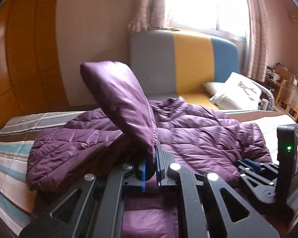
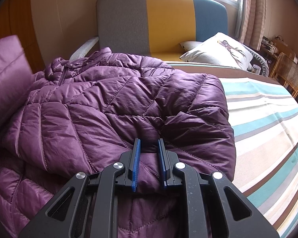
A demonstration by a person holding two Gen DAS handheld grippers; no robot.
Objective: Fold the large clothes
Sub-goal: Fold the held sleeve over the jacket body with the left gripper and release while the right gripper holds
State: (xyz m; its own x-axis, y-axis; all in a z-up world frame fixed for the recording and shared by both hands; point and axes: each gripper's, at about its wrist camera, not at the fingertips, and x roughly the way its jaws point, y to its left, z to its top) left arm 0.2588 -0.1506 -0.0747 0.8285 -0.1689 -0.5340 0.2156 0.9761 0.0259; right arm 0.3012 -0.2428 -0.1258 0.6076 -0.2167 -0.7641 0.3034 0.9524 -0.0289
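A purple quilted down jacket (image 1: 198,130) lies spread on the striped bed (image 1: 15,130). My left gripper (image 1: 151,164) is shut on the cuff of its sleeve (image 1: 121,99), which stands lifted up above the jacket body. The jacket (image 2: 101,107) fills the right wrist view, with its right side folded over and the collar and zip at the far left. My right gripper (image 2: 149,154) hovers low over the jacket's near edge, jaws slightly apart with nothing pinched between them. The right gripper's body (image 1: 268,170) shows at the right edge of the left wrist view.
The striped sheet (image 2: 268,123) extends to the right of the jacket. A grey, yellow and blue headboard (image 2: 159,19) stands behind the bed, with white pillows (image 2: 218,51) beside it. A wicker chair (image 2: 288,75) sits at far right. A wooden wardrobe (image 1: 25,59) is at left.
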